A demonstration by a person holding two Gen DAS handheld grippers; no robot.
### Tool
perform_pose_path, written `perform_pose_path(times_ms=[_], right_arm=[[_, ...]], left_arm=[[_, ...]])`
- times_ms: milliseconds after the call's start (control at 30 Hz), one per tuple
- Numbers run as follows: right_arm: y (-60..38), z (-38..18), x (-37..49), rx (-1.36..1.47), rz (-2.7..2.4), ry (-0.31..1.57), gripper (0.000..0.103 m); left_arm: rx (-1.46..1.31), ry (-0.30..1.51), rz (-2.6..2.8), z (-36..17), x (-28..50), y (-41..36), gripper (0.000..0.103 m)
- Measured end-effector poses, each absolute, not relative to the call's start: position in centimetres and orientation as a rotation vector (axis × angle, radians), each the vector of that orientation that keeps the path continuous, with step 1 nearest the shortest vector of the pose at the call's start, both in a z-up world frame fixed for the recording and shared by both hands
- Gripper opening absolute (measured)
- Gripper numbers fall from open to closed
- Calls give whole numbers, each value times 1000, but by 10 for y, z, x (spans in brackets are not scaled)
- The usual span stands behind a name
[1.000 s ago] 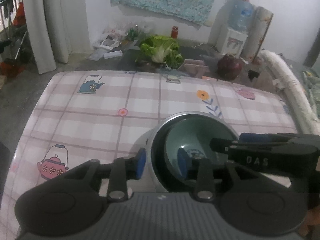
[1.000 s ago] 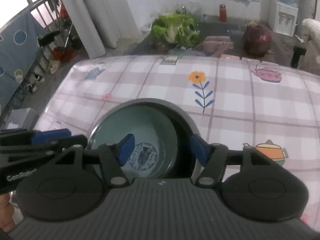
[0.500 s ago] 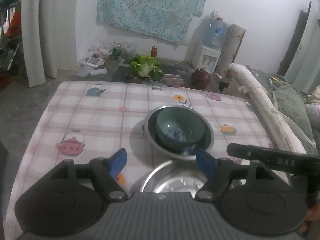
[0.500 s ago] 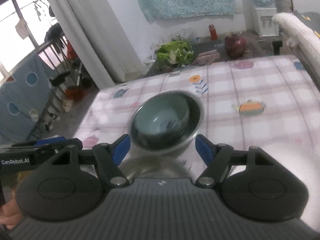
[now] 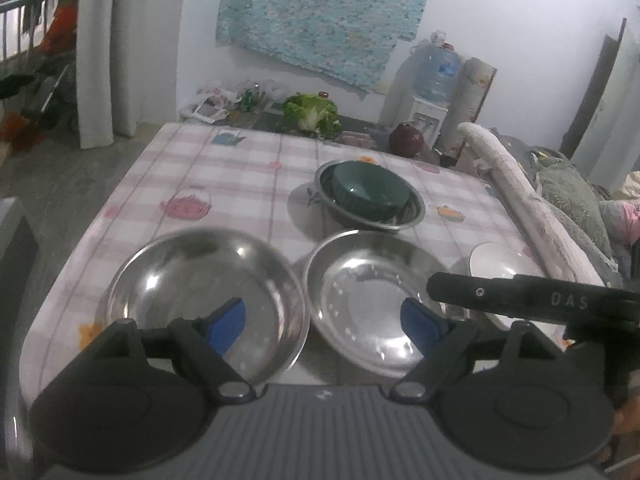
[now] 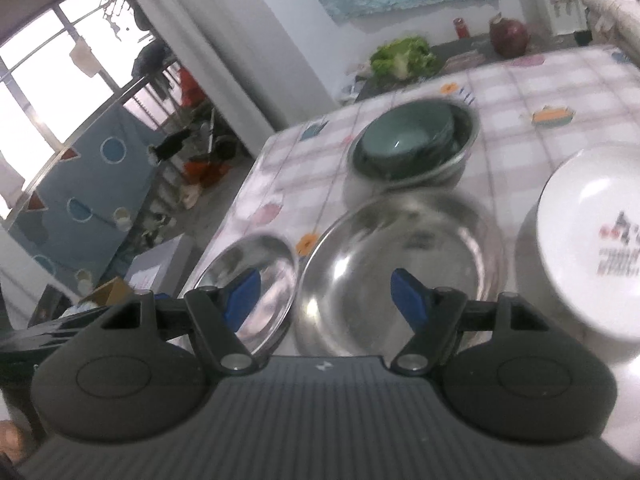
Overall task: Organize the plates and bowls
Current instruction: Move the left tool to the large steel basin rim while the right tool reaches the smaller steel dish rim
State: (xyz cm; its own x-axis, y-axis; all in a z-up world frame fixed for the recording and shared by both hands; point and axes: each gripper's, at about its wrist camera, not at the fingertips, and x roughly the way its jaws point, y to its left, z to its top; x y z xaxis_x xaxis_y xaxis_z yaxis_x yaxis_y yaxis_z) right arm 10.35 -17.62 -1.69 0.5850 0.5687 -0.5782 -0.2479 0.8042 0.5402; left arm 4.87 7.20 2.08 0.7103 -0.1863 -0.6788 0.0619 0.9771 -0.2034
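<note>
Left tool point(image 5: 324, 316) jaws opening, empty; right tool point(image 6: 324, 294) spread, empty, both above steel plates point(image 5: 200, 292) on tabletop point(image 5: 240, 168).

The white plate point(image 6: 592, 240) runs off the right edge of the right wrist view, and its printed mark is too smeared to read; in the left wrist view only a sliver of it point(image 5: 496, 258) shows behind the right gripper's point(image 5: 532, 300) black bar, which itself leaves the frame at the right. The green bowl point(image 6: 404, 136) hides most of the inside of the steel bowl point(image 6: 460, 148) it sits in — both blurred here. Each camera's own housing covers the near rims of the two steel plates point(image 5: 200, 280) point(image 5: 372, 292). Small clutter by the far wall point(image 5: 236, 96) cannot be told apart.
</note>
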Motion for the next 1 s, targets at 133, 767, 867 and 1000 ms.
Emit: perform_pose_path(times_ms=[133,767,867,1000], right_arm=[[-174,-14,86,443,499,809,72],[-133,-57,54,499,543,924,72],[-117,-61,58,504,559,936,72],[-98,-66,70,510,571,947,71]], left_arm=[[-177,751,-108,16,30,81,87],[-233,793,96,-29,3,126,85],[-213,781,142,-32,10,134,83],[-197,779,195,-36,25,146,79]])
